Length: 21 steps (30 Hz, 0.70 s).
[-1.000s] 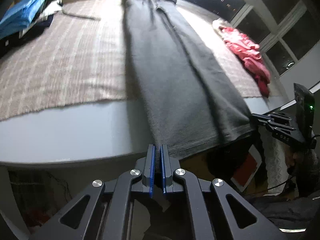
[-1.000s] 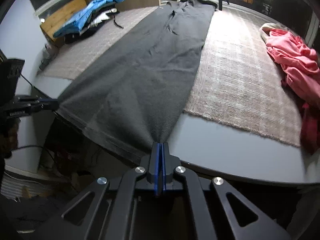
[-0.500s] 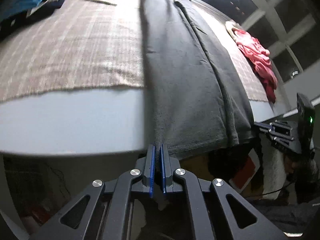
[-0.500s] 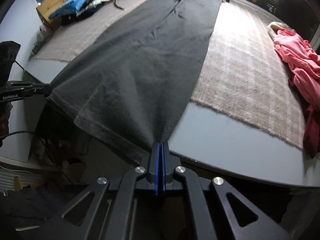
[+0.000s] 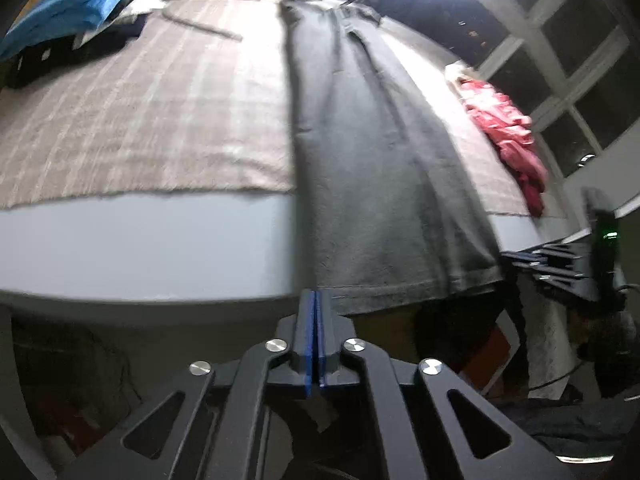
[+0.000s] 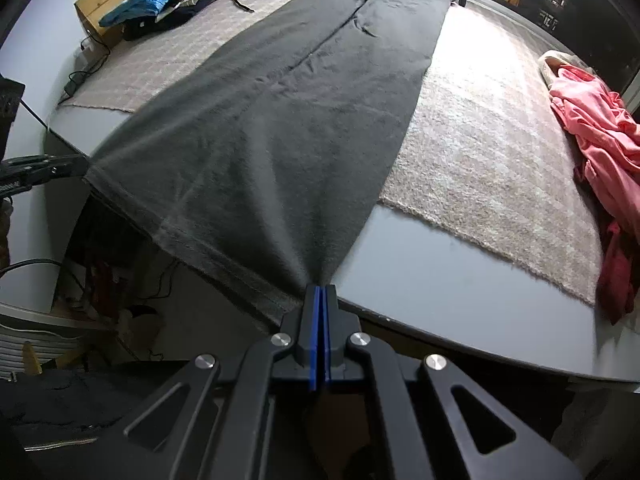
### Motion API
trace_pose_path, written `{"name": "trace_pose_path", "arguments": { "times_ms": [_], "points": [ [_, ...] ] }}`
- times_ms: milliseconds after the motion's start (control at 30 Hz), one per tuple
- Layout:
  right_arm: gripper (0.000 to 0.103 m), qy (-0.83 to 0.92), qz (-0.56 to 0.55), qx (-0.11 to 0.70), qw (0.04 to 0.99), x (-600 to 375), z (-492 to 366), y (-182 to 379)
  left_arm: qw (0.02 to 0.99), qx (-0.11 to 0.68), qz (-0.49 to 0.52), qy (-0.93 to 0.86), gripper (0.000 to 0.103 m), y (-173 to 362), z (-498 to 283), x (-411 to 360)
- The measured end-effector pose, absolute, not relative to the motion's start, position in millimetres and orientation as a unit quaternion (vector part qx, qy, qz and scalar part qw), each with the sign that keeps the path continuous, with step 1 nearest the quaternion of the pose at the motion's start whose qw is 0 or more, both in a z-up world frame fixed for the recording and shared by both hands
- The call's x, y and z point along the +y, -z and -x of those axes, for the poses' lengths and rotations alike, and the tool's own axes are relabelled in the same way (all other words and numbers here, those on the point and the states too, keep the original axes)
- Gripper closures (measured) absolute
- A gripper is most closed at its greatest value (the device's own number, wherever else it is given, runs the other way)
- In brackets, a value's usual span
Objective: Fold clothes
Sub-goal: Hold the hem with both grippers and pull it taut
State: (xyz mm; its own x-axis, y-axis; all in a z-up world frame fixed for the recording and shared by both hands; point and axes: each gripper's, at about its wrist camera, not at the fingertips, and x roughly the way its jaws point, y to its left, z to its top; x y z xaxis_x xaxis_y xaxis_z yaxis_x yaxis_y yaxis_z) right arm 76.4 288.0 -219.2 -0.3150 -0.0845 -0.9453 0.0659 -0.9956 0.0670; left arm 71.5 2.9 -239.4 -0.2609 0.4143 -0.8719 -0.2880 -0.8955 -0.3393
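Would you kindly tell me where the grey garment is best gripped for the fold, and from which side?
Grip the grey garment at the two corners of its near hem, coming from the table's near edge: the hem overhangs there. Both the left tongs and the right tongs are shut on those corners.

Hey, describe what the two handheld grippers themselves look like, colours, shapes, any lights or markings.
Both the left gripper and right gripper are matte black, with angular linkage arms cut by triangular openings and joined by round silver pins. Blue pads line the inner faces of the fingers. In the left wrist view, the right gripper's body carries a small green light. Any lettering is unreadable.
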Motion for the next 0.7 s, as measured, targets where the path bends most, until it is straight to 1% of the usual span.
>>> {"name": "trace_pose_path", "arguments": {
  "times_ms": [67, 133, 200, 300, 400, 433, 467, 633, 700],
  "points": [
    [0.1, 0.81, -0.585, -0.003, 0.046, 288, -78, 213, 0.203, -0.061, 0.582, -0.785, 0.103, 253, -70, -6],
    [0.1, 0.813, -0.581, 0.005, 0.044, 288, -80, 205, 0.196, -0.06, 0.582, -0.787, 0.103, 253, -70, -13],
    [0.1, 0.822, -0.567, 0.001, 0.047, 288, -72, 193, 0.204, -0.064, 0.572, -0.792, 0.103, 243, -71, -11],
    [0.1, 0.837, -0.543, -0.014, 0.067, 283, -56, 183, 0.232, -0.046, 0.551, -0.801, 0.103, 227, -67, 8],
    [0.1, 0.852, -0.516, -0.016, 0.09, 266, -25, 192, 0.263, -0.031, 0.545, -0.796, 0.103, 227, -58, 39],
    [0.1, 0.853, -0.513, -0.017, 0.097, 259, -17, 197, 0.273, -0.026, 0.543, -0.794, 0.098, 227, -55, 49],
    [0.1, 0.854, -0.511, -0.016, 0.102, 253, -10, 203, 0.283, -0.021, 0.541, -0.792, 0.096, 227, -52, 59],
    [0.1, 0.814, -0.551, 0.0, 0.182, 220, -8, 222, 0.278, -0.008, 0.545, -0.791, 0.097, 230, -36, 67],
    [0.1, 0.799, -0.564, 0.006, 0.21, 212, -7, 224, 0.262, -0.004, 0.544, -0.797, 0.092, 229, -31, 64]
  ]
}}
